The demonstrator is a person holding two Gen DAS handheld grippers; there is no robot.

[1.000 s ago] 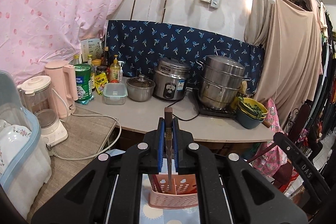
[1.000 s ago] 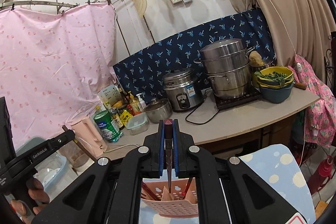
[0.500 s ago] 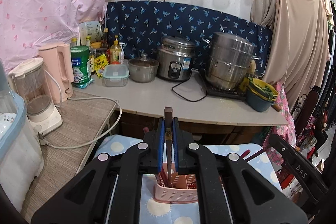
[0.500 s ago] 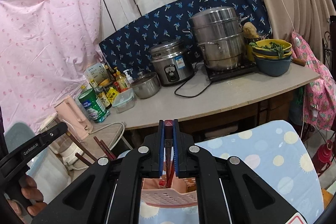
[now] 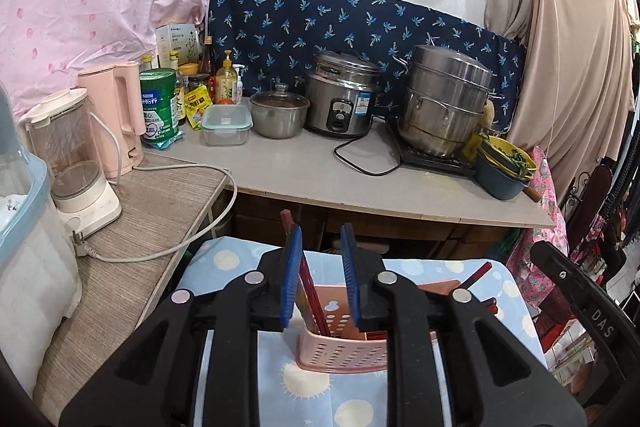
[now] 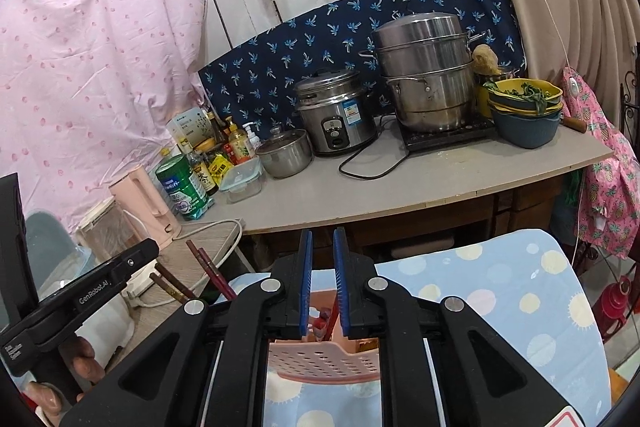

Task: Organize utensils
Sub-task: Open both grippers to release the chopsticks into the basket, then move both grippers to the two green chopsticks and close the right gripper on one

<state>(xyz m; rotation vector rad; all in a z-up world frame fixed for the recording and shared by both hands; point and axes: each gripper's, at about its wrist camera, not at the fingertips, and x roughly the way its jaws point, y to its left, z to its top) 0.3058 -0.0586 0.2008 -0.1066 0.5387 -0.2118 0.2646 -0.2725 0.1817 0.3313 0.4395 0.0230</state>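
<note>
- Left gripper [image 5: 318, 277]: the blue pads stand apart and clamp nothing. A dark red chopstick [image 5: 306, 279] leans against the left pad, its lower end inside the pink utensil basket [image 5: 340, 351].
- Right gripper [image 6: 322, 283]: the pads are parted by a narrow gap with nothing pinched. Red utensil ends show in the gap, down in the basket.
- Basket location: it stands on the blue sun-print cloth [image 5: 304, 387] covering the near surface, directly under both grippers. It is upright in the left view. More chopsticks lean out of its left side in the right view [image 6: 208, 275].
- Step in hand, as judged: release of the chopsticks into a basket compartment. Which compartment each stick occupies cannot be determined.
- Procedure for a clean release:
  - Hold the pads apart until the stick rests on the basket wall under its own weight.
  - Withdraw each gripper straight up along the stick axis. A sideways pull may drag the leaning stick out or tip the light basket.
  - Clear the left pad from the stick first, as the two are in contact.
- Hazard: the other gripper's body [image 5: 580, 303] sits close by. Separate the two before any lateral move.
- The kitchen counter [image 5: 320, 175] behind carries pots and appliances. Keep clear of its cord.
</note>
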